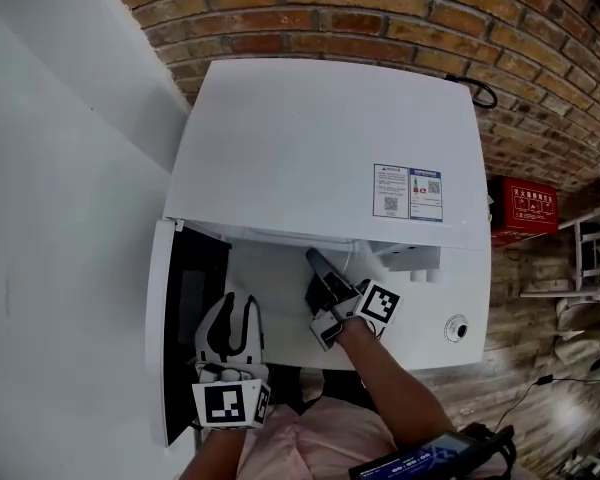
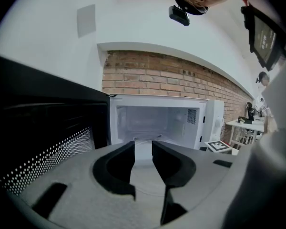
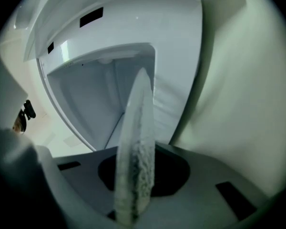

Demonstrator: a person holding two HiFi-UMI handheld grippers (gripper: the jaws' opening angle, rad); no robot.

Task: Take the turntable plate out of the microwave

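Note:
The white microwave (image 1: 330, 138) stands against the brick wall with its dark door (image 1: 185, 318) swung open to the left. My right gripper (image 1: 316, 261) reaches into the front of the cavity. In the right gripper view the glass turntable plate (image 3: 138, 137) appears edge-on and runs between the jaws of the right gripper (image 3: 142, 173), which is shut on its rim. My left gripper (image 1: 232, 313) hangs back in front of the door, its jaws a narrow gap apart with nothing between them. The left gripper (image 2: 143, 147) looks at the white cavity (image 2: 152, 120).
A brick wall (image 1: 380, 18) rises behind the microwave and a white wall lies to the left. A red box (image 1: 520, 208) and a white table (image 1: 590, 258) stand at the right over a wooden floor. The open door (image 2: 43, 132) fills the left of the left gripper view.

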